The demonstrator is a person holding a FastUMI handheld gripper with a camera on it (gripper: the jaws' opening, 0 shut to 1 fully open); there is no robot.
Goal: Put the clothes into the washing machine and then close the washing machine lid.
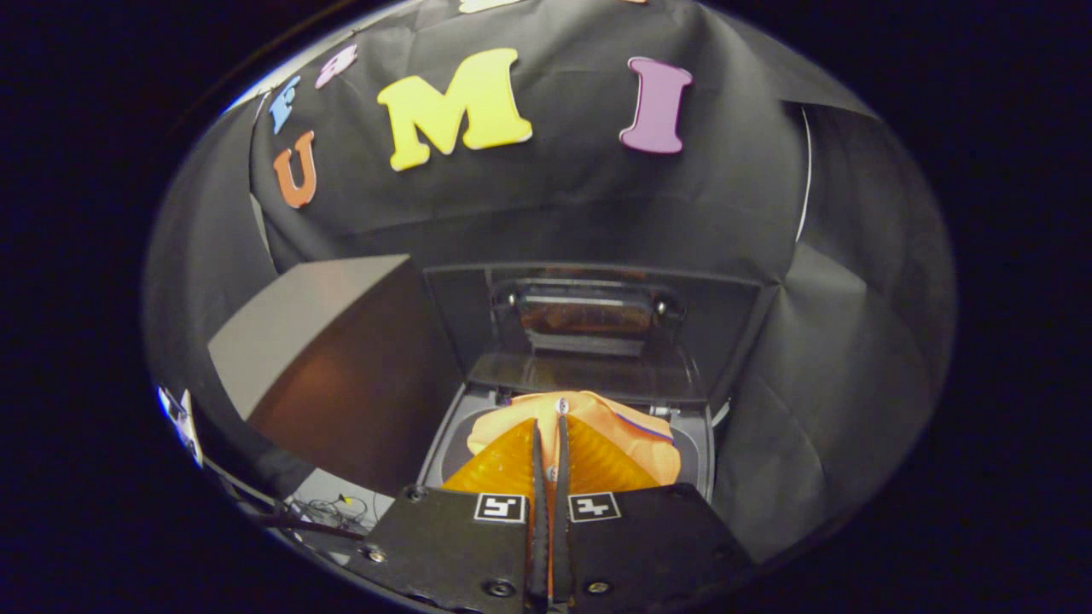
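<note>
Gripper view. A brown panel (341,375) with a pale top stands to the left of the washing machine (695,443), and loose cables (328,512) lie on the floor near its foot; black cloth hangs to the right and beyond. The machine's lid (589,328) stands raised at the far side, its dark window reflecting an orange glow. The orange cloth (627,439), bunched and creased with a thin dark line along one fold, sits over the machine's open top. The gripper (550,418) has its jaws drawn nearly together, pinching the cloth at its upper fold.
</note>
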